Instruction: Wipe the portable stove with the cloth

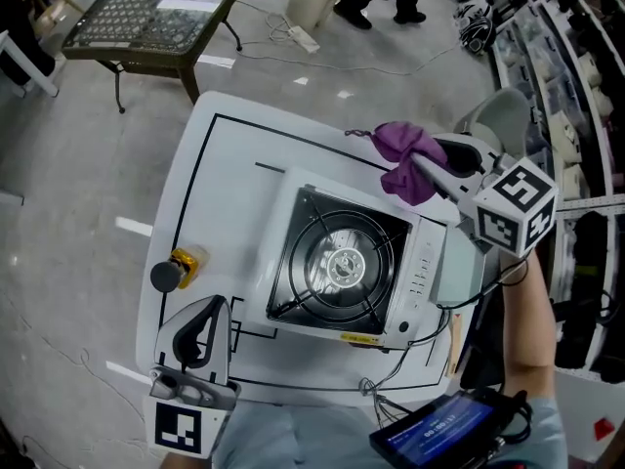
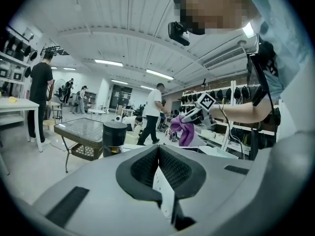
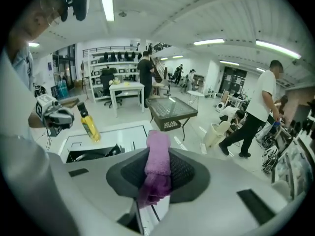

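Over far right corner of stove (image 1: 342,262) | purple cloth (image 1: 402,148) hangs pinched in right gripper (image 1: 430,169) jaws, clear of it | left gripper (image 1: 203,328) at near left edge of table (image 1: 220,174), jaws pressed together, empty | cloth looks soft, light, limp: grip its bunched middle

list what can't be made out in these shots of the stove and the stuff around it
- Yellow sticker on the stove: head view, print too small to read.
- Bottle label: head view, too small.
- Most of the stove: right gripper view, hidden behind the jaws.
- Blue screen text: head view, too small.
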Action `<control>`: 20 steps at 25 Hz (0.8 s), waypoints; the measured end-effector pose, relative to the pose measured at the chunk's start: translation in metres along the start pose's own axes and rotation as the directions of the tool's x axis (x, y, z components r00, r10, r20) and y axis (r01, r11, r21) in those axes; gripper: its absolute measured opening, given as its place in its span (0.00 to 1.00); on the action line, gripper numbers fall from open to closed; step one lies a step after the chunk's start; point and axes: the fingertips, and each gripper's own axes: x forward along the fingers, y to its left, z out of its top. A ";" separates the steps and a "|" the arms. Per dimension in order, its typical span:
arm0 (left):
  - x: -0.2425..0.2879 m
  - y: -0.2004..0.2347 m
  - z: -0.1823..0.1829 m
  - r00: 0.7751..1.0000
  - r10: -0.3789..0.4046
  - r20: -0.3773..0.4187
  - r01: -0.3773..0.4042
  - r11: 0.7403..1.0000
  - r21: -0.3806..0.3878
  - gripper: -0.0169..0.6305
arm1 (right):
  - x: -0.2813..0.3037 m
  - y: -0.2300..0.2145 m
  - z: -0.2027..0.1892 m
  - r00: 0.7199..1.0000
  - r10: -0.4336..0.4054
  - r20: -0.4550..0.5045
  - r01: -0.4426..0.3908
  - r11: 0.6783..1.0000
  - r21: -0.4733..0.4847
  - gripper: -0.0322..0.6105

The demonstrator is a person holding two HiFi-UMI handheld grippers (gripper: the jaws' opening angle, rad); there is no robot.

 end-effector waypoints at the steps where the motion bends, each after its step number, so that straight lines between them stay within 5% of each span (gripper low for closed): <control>1: 0.001 -0.002 0.001 1.000 -0.005 0.003 0.005 1.000 0.002 0.05 | -0.007 -0.002 0.009 0.999 -0.005 0.045 0.004 1.000 0.019 0.24; 7: 0.003 -0.015 0.002 1.000 -0.026 0.011 0.026 0.999 0.021 0.05 | -0.022 -0.005 -0.001 0.975 0.011 0.224 -0.058 0.977 0.204 0.24; 14: 0.018 -0.037 0.002 0.996 -0.085 0.026 0.083 0.995 0.056 0.05 | -0.039 -0.017 -0.130 0.998 -0.053 -0.018 0.056 0.935 0.350 0.24; 20: 0.018 -0.057 -0.013 0.993 -0.114 -0.041 0.115 0.992 0.045 0.05 | -0.061 0.001 -0.174 0.990 -0.004 -0.139 0.061 0.912 0.406 0.24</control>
